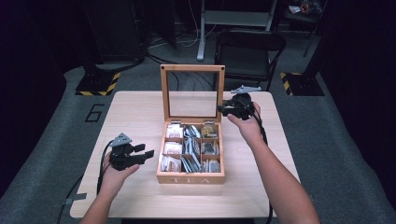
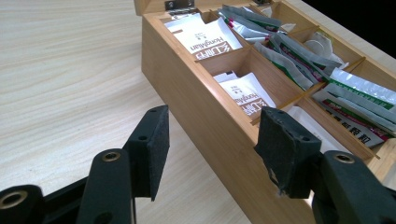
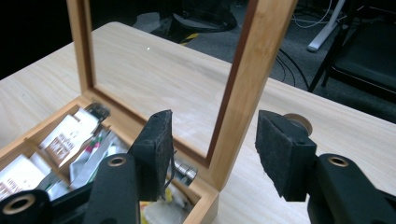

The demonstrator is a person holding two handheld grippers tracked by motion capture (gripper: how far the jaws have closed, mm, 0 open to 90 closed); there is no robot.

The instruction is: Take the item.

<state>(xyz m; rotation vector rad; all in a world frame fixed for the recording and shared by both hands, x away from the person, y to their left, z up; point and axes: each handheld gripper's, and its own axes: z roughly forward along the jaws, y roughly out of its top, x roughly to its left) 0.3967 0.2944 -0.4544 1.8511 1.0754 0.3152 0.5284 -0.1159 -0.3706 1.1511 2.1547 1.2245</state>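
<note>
Black foam pads of the left gripper (image 2: 212, 151) stand parted astride the tea box's (image 1: 190, 177) left wall, gripping nothing. "TEA" is burned into the box front; white sachets (image 2: 245, 95) inside read "HongMan". On the far side, the right gripper (image 3: 212, 151), held level, brackets the upright glass lid's (image 3: 243, 84) frame edge, jaws apart and not pressing.

Black gripper (image 1: 140, 154) (grey-plated), trailing black cable (image 1: 102, 163)
</note>
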